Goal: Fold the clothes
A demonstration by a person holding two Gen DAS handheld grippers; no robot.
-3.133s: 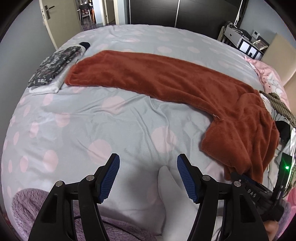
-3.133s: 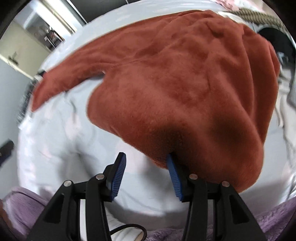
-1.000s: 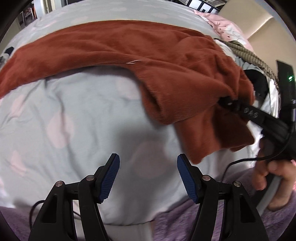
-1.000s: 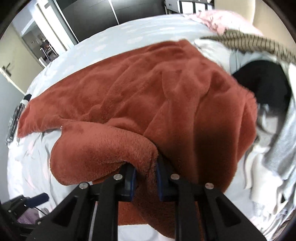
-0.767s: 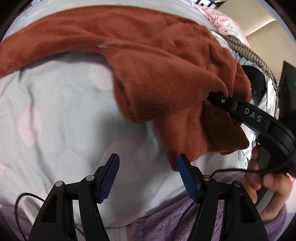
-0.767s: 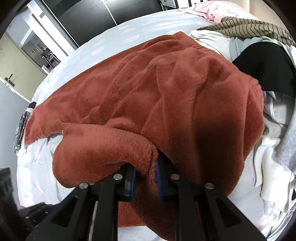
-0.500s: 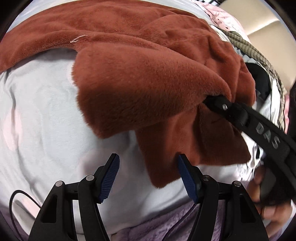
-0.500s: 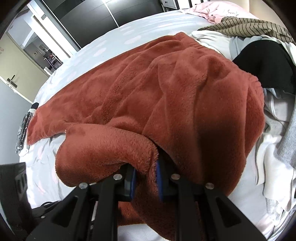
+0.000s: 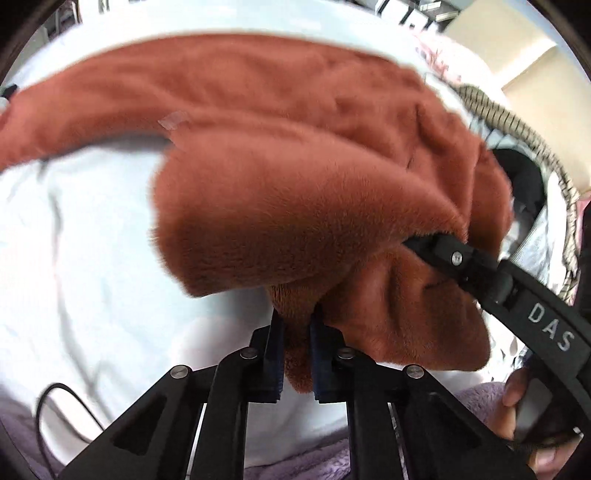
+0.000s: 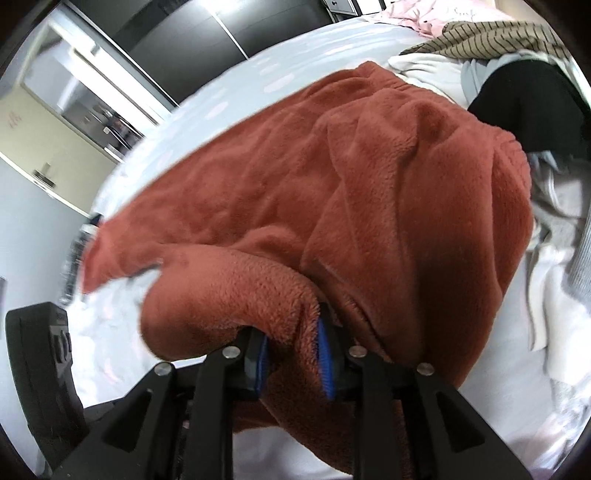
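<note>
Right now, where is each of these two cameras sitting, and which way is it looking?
Left wrist view: sits on the left claw, looks along its fingers across the bed at the rust fleece garment it pinches; a hand shows lower right.
Right wrist view: sits on the right claw, looks over the garment toward a clothes pile.
Shared: the garment, the bed, and each other's claw.

garment (image 9: 295, 155): rust-red fleece | bunched, near edge lifted | far part spread across bed

Bed (image 10: 236, 92): pale cover, faint pink dots.
Wardrobe (image 10: 221, 22): dark doors, far wall.
Doorway (image 10: 96, 107): bright, left of wardrobe.
</note>
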